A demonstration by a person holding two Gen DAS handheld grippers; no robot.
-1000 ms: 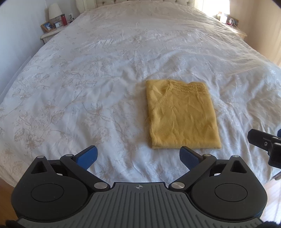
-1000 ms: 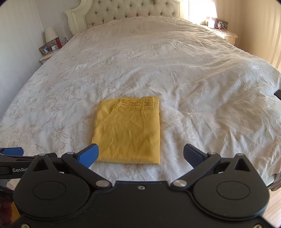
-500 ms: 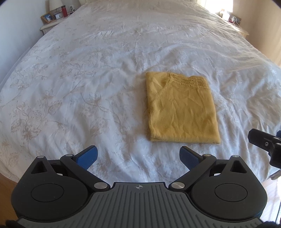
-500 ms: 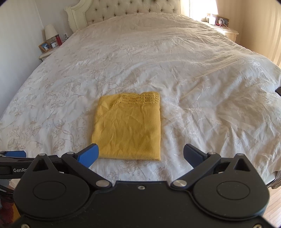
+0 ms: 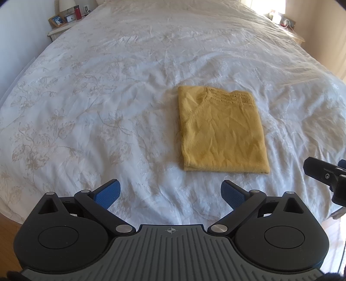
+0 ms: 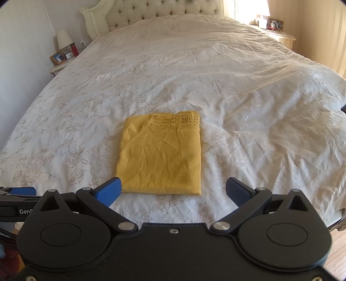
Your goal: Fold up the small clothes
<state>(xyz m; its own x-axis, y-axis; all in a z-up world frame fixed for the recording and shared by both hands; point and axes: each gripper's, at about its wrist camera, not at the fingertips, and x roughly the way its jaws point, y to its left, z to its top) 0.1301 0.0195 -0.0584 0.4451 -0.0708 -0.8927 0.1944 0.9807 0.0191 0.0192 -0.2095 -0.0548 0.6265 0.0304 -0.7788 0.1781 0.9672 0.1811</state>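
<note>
Sweater (image 6: pixel 160 158) folded on bed (image 5: pixel 108 97), layers underneath hidden; left tool (image 5: pixel 170 193) wide and empty, right tool (image 6: pixel 174 191) wide, near hem

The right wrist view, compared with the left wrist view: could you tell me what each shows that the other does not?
Only the right wrist view shows the tufted headboard and the lamp in full.

Only the left wrist view shows the garment's layered fold edge at its near left corner.

Both show the folded yellow garment lying flat on the floral bedspread, touched by neither gripper, with the left gripper and right gripper open, plus the nightstand with a red bottle.
</note>
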